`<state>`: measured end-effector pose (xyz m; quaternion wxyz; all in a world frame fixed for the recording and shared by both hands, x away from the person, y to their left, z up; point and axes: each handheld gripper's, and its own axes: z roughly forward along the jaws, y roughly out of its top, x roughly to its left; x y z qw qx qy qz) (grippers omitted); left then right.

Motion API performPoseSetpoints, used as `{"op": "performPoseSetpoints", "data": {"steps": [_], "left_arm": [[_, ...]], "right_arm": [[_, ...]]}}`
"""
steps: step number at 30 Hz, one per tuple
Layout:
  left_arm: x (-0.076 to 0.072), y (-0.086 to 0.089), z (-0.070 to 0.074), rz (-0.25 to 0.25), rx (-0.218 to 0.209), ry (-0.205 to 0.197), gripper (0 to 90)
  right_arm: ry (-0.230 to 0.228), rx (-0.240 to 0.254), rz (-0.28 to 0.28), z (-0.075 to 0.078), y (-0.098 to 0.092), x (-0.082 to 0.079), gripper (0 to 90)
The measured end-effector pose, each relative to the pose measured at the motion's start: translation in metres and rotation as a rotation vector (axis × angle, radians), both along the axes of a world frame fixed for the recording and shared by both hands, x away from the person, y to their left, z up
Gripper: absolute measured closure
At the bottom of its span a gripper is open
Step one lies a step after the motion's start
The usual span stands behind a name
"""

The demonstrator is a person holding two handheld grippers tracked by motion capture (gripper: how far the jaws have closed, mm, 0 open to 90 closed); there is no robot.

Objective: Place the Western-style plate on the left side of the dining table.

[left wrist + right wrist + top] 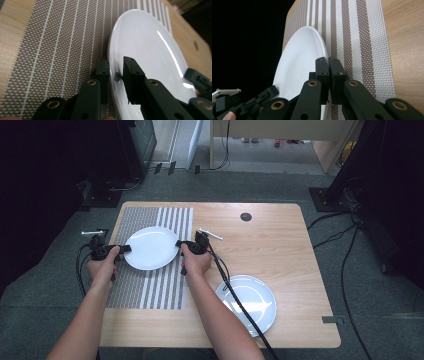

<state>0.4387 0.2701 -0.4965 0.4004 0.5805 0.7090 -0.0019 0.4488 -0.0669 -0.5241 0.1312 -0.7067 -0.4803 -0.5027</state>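
So both grippers are on the same white plate (pixel 151 248) right now, one on each side of it. The left gripper (pixel 124 249) has its jaws around the plate's left rim, and in the left gripper view (pixel 115 75) you can see one jaw under the rim and the other on the inside of the plate, with the rim between them. There's a sliver of a gap on the underside, but it reads as a grip on the plate. The right gripper (pixel 178 243) is clamped on the opposite rim; in the right gripper view (pixel 328 72) its two jaws are nearly pressed together with the thin edge of the plate pinched between them.

The plate sits over the far part of a woven placemat (pixel 130 290) with brown and white stripes, which lies on the left half of a light wooden table (pixel 280 250). Can't tell from the pictures whether the plate is resting on the mat or held just above it.

A second white plate (pixel 252 302) is on the bare wood near the right front of the table, well apart from the first, with the right gripper's black cable (pixel 240 305) running across it. A small white part (pixel 211 234) lies on the table just beyond the right gripper.

As for writing or logos: no readable text on the plates, the mat or the grippers.
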Motion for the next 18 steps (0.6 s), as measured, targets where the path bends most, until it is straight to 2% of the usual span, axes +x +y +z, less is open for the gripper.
{"op": "performPoseSetpoints", "data": {"steps": [2,6,11,18], "left_arm": [[0.0021,-0.0013,0.0002,0.000,0.015,0.002,74.8],[0.0047,-0.0006,0.0010,0.010,-0.001,-0.006,75.5],[0.0078,-0.0003,-0.0005,0.006,0.000,-0.006,75.9],[0.0094,-0.0026,-0.0024,0.004,0.024,0.000,75.1]], "right_arm": [[-0.006,-0.008,-0.004,-0.0016,0.0016,0.0013,88.2],[-0.009,-0.006,-0.011,-0.0037,0.0021,0.0036,88.3],[-0.002,0.002,-0.013,-0.0058,0.0010,0.0054,88.2],[-0.003,-0.011,-0.012,-0.0087,0.0018,0.0075,88.0]]}}
